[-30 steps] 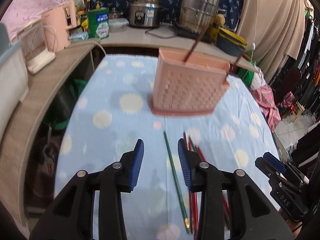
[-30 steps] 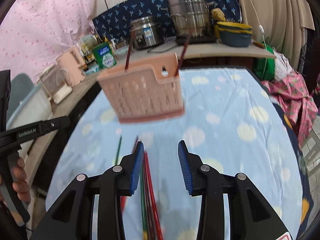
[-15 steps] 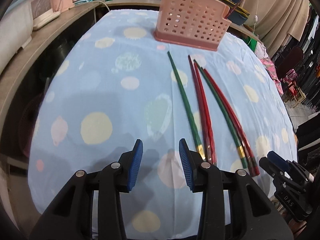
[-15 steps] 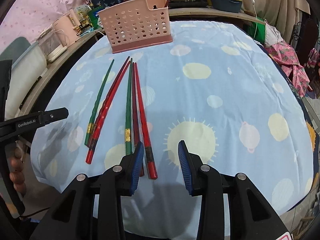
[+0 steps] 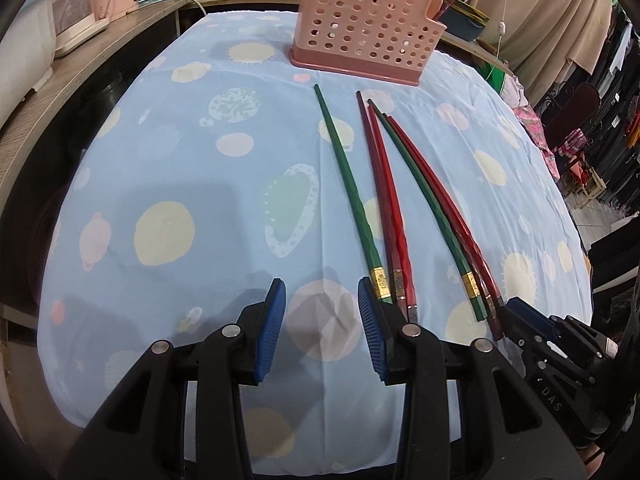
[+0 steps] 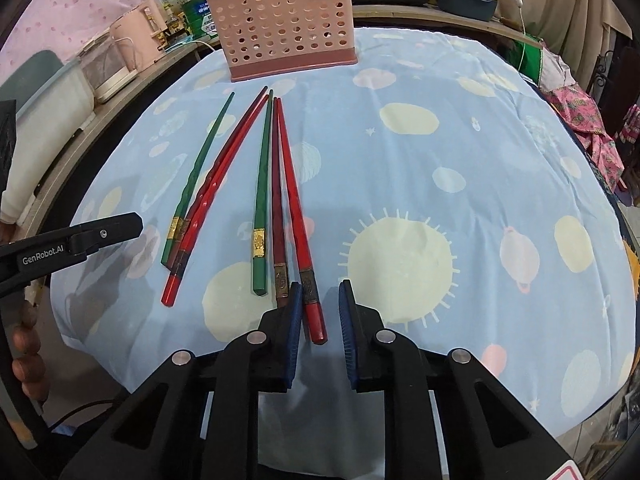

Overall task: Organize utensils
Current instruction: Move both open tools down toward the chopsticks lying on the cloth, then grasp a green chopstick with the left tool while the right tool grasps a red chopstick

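Several red and green chopsticks lie side by side on the blue patterned tablecloth [image 6: 460, 152], tips toward a pink perforated utensil basket [image 6: 280, 36] [image 5: 360, 32] at the far edge. My right gripper [image 6: 320, 296] straddles the near end of the rightmost red chopstick [image 6: 294, 208]. Its jaws are closing, with a gap still showing on the right side. A dark red chopstick [image 6: 277, 200] and a green one [image 6: 262, 200] lie just to its left. My left gripper [image 5: 320, 296] is open over bare cloth, and the leftmost green chopstick [image 5: 348, 176] ends beside its right finger.
A wooden counter [image 5: 80, 60] curves around the table's left and back. It carries a pink kettle [image 6: 134, 38], a green tin [image 6: 198, 12] and steel pots. Clothes [image 5: 560, 12] hang on the right. Fingers of a hand [image 6: 24, 344] hold the left gripper.
Both grippers came down and back from the basket to the chopsticks' near ends. The right jaws have narrowed around the rightmost red chopstick. The left jaws keep their width.
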A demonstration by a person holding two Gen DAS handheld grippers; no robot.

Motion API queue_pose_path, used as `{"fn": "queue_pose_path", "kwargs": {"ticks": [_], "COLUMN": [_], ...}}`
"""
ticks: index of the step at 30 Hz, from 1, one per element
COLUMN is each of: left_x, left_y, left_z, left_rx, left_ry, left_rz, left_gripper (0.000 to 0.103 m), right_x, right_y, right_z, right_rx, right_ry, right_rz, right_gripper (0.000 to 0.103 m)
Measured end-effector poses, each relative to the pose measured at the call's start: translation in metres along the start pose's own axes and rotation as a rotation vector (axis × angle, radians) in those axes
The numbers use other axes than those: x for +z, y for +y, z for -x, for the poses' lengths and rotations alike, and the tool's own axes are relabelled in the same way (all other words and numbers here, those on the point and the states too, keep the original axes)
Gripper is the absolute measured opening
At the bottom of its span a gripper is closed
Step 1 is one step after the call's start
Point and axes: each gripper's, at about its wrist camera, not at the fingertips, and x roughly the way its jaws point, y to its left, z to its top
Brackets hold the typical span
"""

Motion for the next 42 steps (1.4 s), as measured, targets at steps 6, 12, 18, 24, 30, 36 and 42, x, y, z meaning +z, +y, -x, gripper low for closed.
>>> {"fn": "queue_pose_path", "kwargs": {"ticks": [6, 12, 18, 24, 30, 36, 42], "left_x": [0.005, 0.008, 0.007, 0.004, 0.0, 0.001, 0.015], "left_y": [-0.01, -0.021, -0.026, -0.025, -0.014, -0.007, 0.002], "left_z": [-0.009, -0.02, -0.026, -0.026, -0.021, -0.003, 0.029], "left_rx": [-0.007, -0.002, 0.037, 0.055, 0.029, 0.021, 0.0], "left_ry": [0.014, 0.027, 0.02, 0.011, 0.006, -0.022, -0.084], "left_rz": [-0.017, -0.043, -0.075, -0.089, -0.066, -0.044, -0.009], "left_gripper": [0.036, 0.036, 0.036, 0.027, 0.007, 0.007, 0.007], "right_x": [0.0, 0.0, 0.0, 0.0, 0.0, 0.002, 0.017], "right_y": [0.003, 0.003, 0.002, 0.003, 0.003, 0.003, 0.001], "right_z": [-0.001, -0.002, -0.002, -0.002, -0.002, 0.006, 0.032], "right_rx": [-0.016, -0.013, -0.01, -0.012, -0.01, 0.006, 0.036], "right_ry": [-0.007, -0.008, -0.009, -0.012, -0.012, -0.03, -0.098], "right_rz": [0.023, 0.021, 0.022, 0.026, 0.031, 0.023, -0.008], "right_gripper": [0.017, 0.017, 0.017, 0.017, 0.01, 0.008, 0.007]}}
